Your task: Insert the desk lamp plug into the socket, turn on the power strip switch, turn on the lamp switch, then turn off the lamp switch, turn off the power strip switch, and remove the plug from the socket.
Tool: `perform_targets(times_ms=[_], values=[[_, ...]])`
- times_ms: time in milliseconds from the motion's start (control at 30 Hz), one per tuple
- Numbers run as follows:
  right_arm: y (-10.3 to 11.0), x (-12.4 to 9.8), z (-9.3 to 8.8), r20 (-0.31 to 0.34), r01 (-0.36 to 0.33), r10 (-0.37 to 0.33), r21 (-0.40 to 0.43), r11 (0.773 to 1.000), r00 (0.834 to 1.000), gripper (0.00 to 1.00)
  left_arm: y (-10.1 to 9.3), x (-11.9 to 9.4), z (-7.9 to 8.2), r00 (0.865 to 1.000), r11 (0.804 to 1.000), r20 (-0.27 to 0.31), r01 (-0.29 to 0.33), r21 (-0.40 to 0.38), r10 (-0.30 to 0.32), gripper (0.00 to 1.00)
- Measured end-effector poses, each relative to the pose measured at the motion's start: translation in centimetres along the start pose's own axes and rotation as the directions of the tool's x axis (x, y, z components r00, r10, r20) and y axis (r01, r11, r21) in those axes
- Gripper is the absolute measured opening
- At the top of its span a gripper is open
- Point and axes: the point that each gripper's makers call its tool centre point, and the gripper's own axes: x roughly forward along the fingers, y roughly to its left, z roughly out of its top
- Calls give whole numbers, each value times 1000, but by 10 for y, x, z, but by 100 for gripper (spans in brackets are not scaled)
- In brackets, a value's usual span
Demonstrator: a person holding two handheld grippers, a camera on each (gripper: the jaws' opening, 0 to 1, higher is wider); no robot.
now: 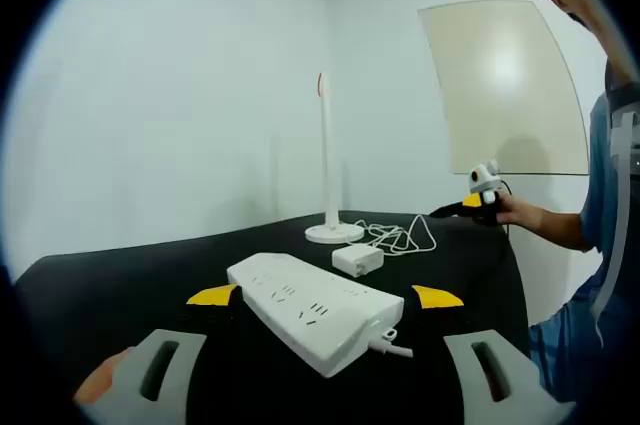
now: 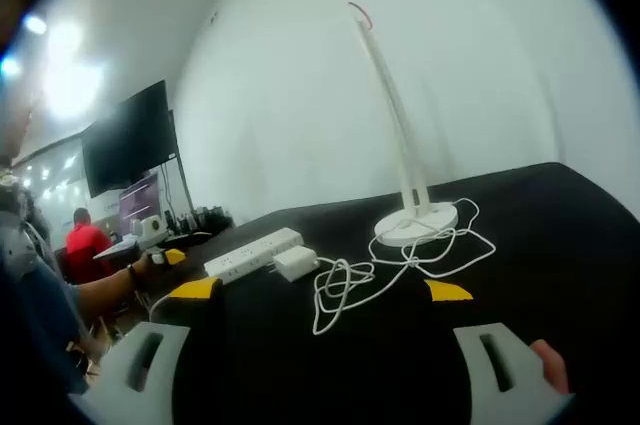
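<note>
Starting the task means getting the plug into the socket first, and nothing is gripped yet. The left tool [image 1: 325, 295] hangs with its jaws apart over the white power strip [image 1: 315, 310], which lies on the black table [image 1: 120, 280]. The right tool [image 2: 322, 290] is also wide apart, over the tangled white cable [image 2: 345, 285]. The white plug adapter [image 1: 357, 260] lies just beside the far end of the strip, near the base of the desk lamp [image 1: 326, 155] (its light looks off). I would take the adapter by its flat sides with the right tool, keep the prongs square to the socket holes, and let the left tool press the strip so it does not slide.
</note>
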Motion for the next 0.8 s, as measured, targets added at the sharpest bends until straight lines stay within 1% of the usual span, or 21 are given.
perform_targets(times_ms=[267, 600, 800], values=[[4, 6, 0, -21, -16, 16, -12, 1000, 1000, 79, -7, 11, 0, 1000, 1000, 7, 24, 6, -24, 64], [4, 11, 4, -37, -22, 21, -32, 999, 999, 79, -8, 13, -13, 1000, 999, 6, 27, -22, -27, 63], [5, 19, 7, -52, -29, 26, -50, 998, 998, 78, -11, 15, -15, 999, 999, 11, 43, -19, -42, 63]])
